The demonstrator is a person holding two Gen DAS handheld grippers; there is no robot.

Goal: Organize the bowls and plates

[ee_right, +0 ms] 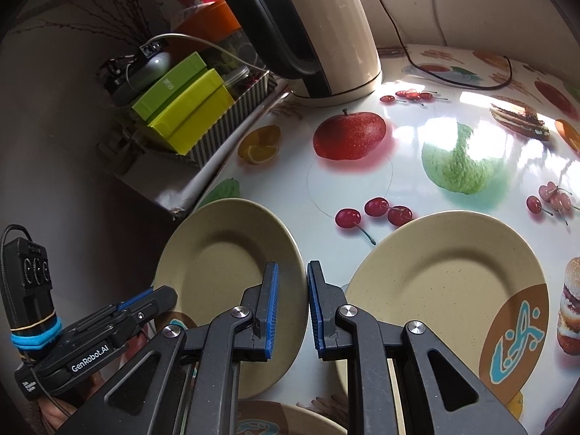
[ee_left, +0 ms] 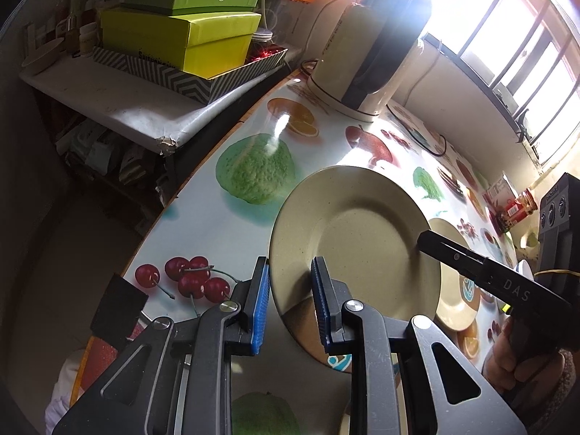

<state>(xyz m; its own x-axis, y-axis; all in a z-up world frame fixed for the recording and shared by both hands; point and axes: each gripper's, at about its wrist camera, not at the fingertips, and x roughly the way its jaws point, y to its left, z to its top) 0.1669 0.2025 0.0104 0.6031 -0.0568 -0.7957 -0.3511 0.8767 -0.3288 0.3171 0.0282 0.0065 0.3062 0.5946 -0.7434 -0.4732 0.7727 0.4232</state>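
**One plate held on two sides**

My left claw (ee_left: 290, 264) is clamped on the near rim of the plate (ee_left: 362, 239): one blue pad is under the rim and the other is on top. My right claw (ee_right: 293, 268) is almost together and pinches the opposite rim of the same plate. The plate is beige with small dark speckles, and its rim has a brown patch with a turquoise drawing. It hangs between my claws over the table (ee_right: 398, 166), near the edge beside the green boxes (ee_left: 181, 36). A second plate (ee_right: 446, 282) of the same look lies flat just beside it. The kettle (ee_right: 326, 36) stands at the far edge.
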